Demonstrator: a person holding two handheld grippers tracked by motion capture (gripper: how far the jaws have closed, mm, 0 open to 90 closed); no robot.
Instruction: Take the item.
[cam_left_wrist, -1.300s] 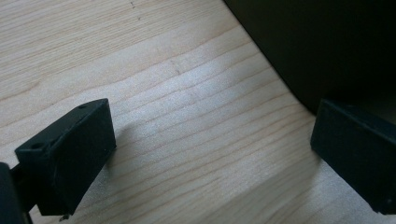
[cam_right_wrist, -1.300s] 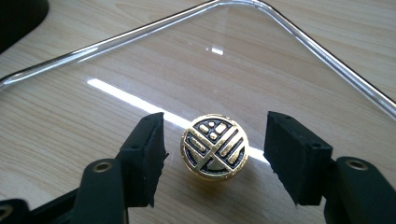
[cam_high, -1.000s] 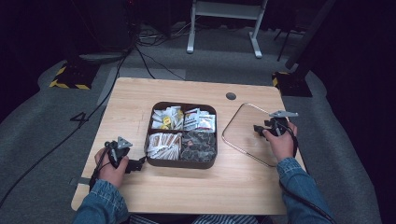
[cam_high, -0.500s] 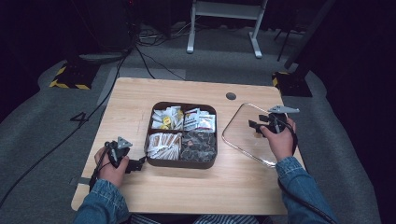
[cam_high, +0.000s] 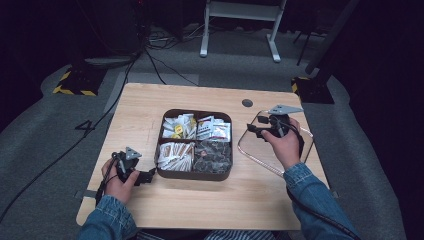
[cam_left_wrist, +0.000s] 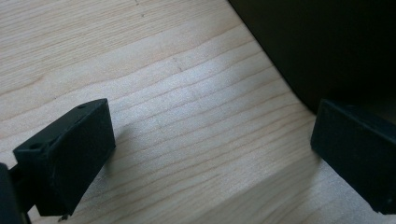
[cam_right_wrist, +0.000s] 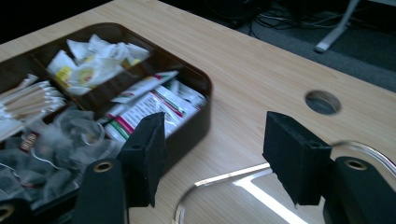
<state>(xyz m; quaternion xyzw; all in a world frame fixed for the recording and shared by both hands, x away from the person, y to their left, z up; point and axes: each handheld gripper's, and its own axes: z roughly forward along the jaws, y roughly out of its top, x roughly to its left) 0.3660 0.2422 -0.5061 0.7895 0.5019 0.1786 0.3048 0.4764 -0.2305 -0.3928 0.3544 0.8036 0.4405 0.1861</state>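
High view first: the right gripper (cam_high: 256, 131) sits over the near-left part of the clear lid (cam_high: 300, 152), which lies flat on the table (cam_high: 150, 100) just to the right of the brown four-part tray (cam_high: 195, 175) — tray full of sachets and tea bags, lid off and apart from it. The left gripper (cam_high: 150, 176) is parked low at the tray's near-left corner, jaws pointing at its wall. Left gripper view: jaws spread wide with nothing but bare wood between them, and the tray's dark wall (cam_left_wrist: 327, 46) looms just beyond the far-side jaw, touching or nearly so, hard to say which. Right gripper view: jaws also well apart and empty, with the lid's shiny rim (cam_right_wrist: 224, 179) curving on the table right under the gap and the tray (cam_right_wrist: 196, 84) off past the left-hand jaw. My read is that the step in hand is picking up the lid to cover the tray. To do it well I'd drop the right jaws so the rim sits squarely between the pads, not at the tips — clear plastic looks slippery and thin. Pinch at an edge, lift level, and let the left gripper brace the tray wall so it doesn't skate when the lid comes down.
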